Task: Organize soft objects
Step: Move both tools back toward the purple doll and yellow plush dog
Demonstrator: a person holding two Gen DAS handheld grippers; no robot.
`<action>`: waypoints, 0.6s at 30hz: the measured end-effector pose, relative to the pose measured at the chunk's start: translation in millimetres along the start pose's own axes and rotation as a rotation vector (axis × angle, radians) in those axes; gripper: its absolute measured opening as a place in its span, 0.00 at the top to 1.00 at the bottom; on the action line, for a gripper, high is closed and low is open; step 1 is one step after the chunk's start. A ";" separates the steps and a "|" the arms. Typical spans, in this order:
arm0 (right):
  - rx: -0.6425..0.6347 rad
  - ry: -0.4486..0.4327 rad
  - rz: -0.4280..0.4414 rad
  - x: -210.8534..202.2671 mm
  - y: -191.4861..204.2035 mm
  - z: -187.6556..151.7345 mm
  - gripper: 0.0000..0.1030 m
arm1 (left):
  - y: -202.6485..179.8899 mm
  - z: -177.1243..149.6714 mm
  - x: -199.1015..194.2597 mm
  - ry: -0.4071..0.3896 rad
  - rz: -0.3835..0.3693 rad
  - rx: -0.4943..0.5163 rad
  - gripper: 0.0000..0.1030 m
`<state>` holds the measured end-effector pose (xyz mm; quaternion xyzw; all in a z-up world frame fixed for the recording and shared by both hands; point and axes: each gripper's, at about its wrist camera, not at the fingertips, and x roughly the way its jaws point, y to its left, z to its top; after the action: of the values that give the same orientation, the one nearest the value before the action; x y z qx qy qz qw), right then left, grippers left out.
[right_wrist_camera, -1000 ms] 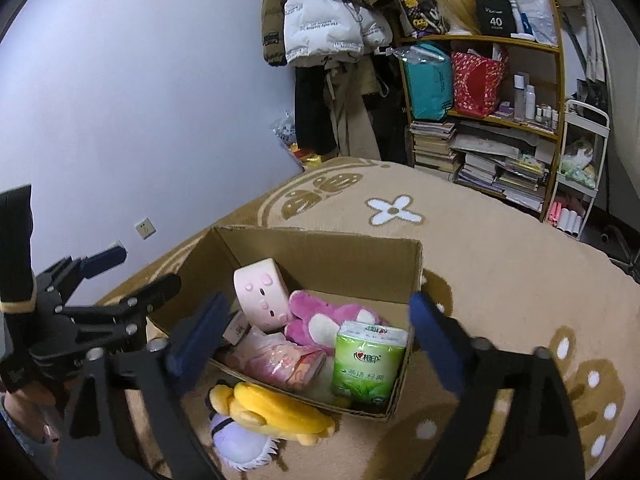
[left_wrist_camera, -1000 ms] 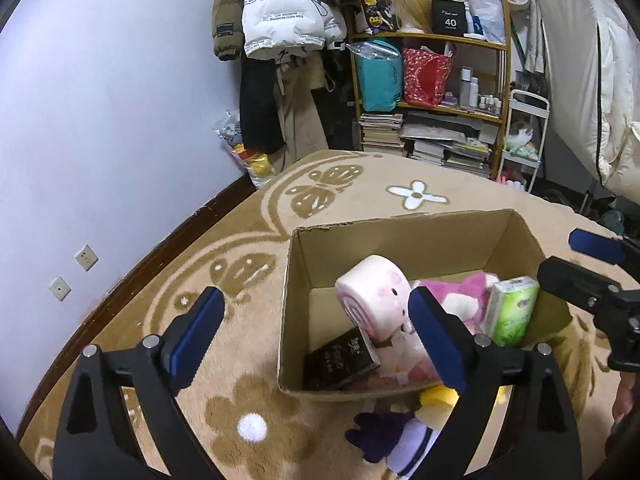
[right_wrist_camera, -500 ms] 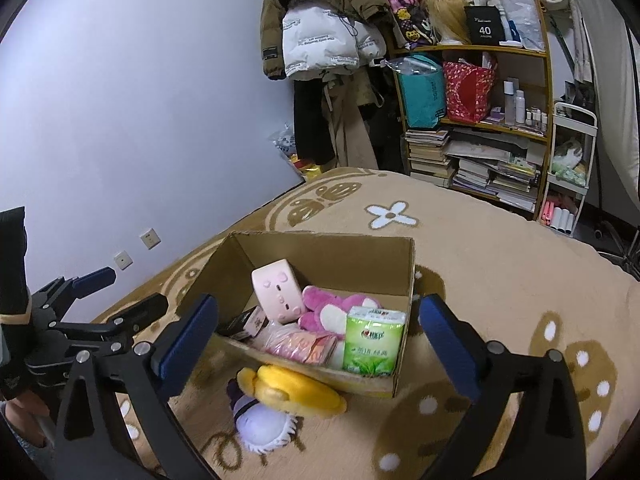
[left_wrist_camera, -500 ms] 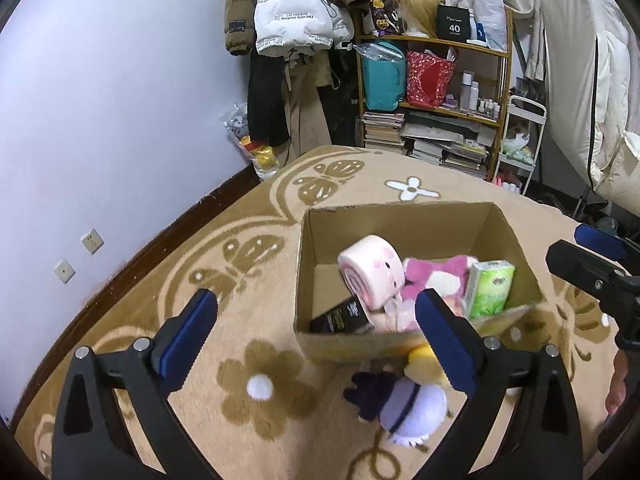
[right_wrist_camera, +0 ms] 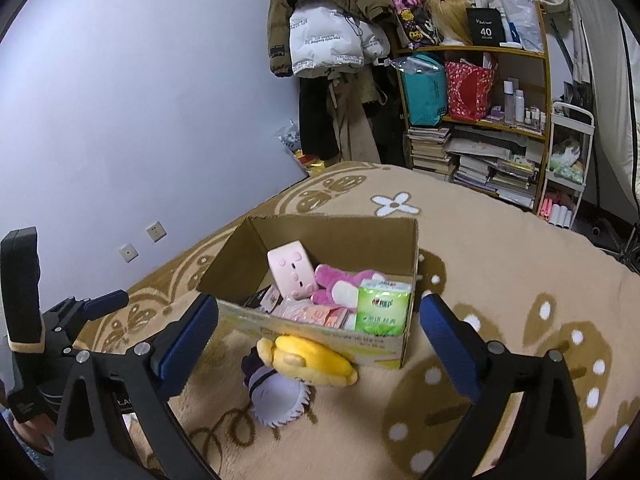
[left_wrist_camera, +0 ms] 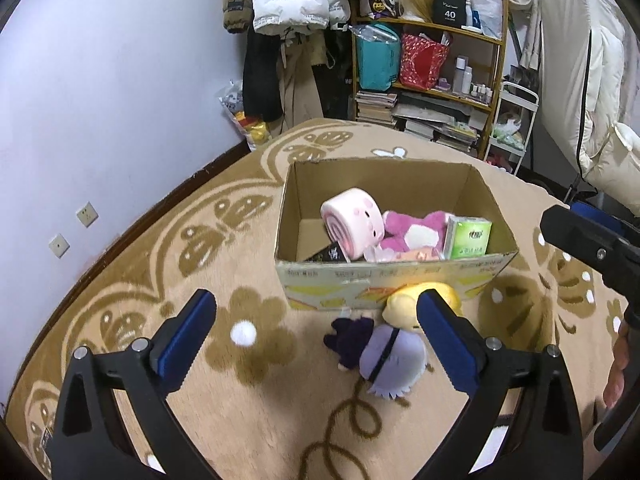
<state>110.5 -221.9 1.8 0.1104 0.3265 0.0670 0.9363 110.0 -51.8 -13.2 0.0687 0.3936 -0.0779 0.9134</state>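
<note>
Both tools, left tool and right tool, spread wide and empty above the carpet, with a purple-haired plush doll and yellow plush toy against the near wall of the cardboard box, evidently awaiting packing beside the pink plush and tissue pack.

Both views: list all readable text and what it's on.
"40": black box on top shelf; the small line under it is too small.
White jacket: repeated print, blurred.
Green tissue pack: logo and characters, unreadable.
Cardboard box front: print blurred.
Dark packet in box: unreadable.
</note>
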 end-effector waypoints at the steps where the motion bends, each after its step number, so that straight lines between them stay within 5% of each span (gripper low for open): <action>1: 0.001 0.006 0.003 0.6 0.9 -2.2 0.00 | 1.0 -1.1 0.7 0.007 -0.002 -0.004 0.03; 18: 0.063 0.107 0.030 35.8 -0.6 -33.3 0.00 | -0.4 -26.0 37.0 0.097 -0.037 0.018 0.03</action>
<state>117.4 -209.9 -45.1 0.1407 0.3764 0.0766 0.9125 116.5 -50.6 -57.9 0.0731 0.4379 -0.0950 0.8910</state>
